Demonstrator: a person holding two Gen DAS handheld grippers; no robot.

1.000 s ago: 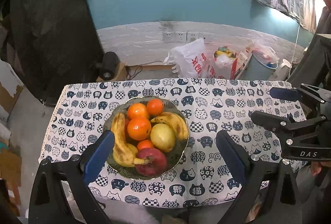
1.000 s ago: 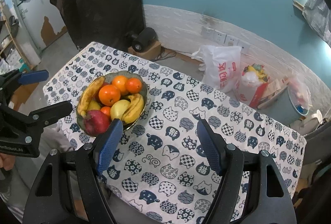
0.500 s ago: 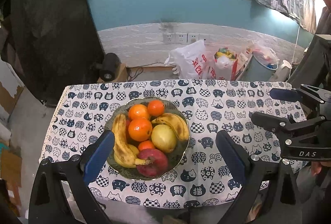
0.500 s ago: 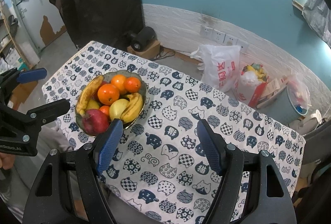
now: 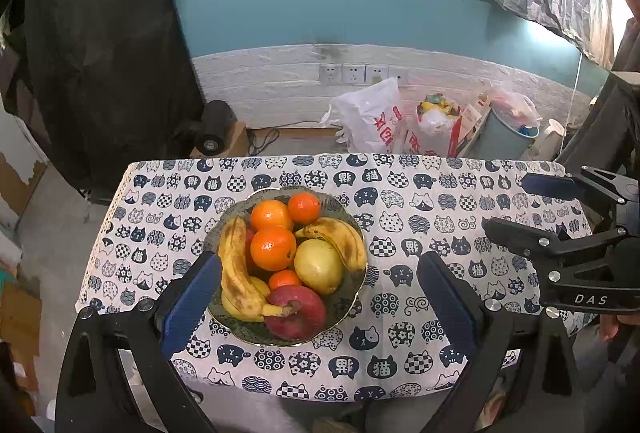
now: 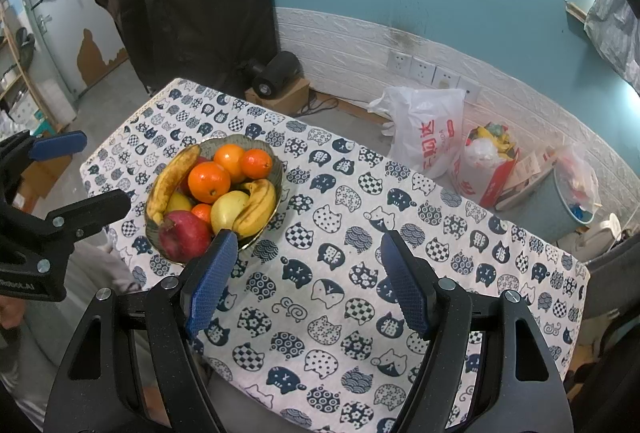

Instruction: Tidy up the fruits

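- Nothing has moved since the earlier frames: my two tongs hang where they were, and the bowl and its fruit lie as before.
- My left tongs (image 5: 320, 289) are spread wide with nothing between the pads; they hover over the near edge of the table (image 5: 440, 193), with the bowl (image 5: 352, 297) seen between the fingers.
- My right tongs (image 6: 306, 281) are also spread and empty, above bare cloth to the right of the bowl.
- The bowl stands on the left half of the cat-print cloth (image 6: 400, 225).
- Piled in it: a red apple (image 5: 298, 311) nearest me, a pear (image 5: 320, 267) behind it, and three larger oranges (image 5: 274, 247) with a small one (image 5: 284, 279) tucked low.
- One spotted banana (image 5: 236, 273) lies along the left side, another (image 5: 340, 239) curves along the right rim.
- Beyond the table, on the floor by the wall: a white bag (image 5: 372, 121), a blue bin (image 5: 506, 135) and a black speaker (image 5: 212, 129).
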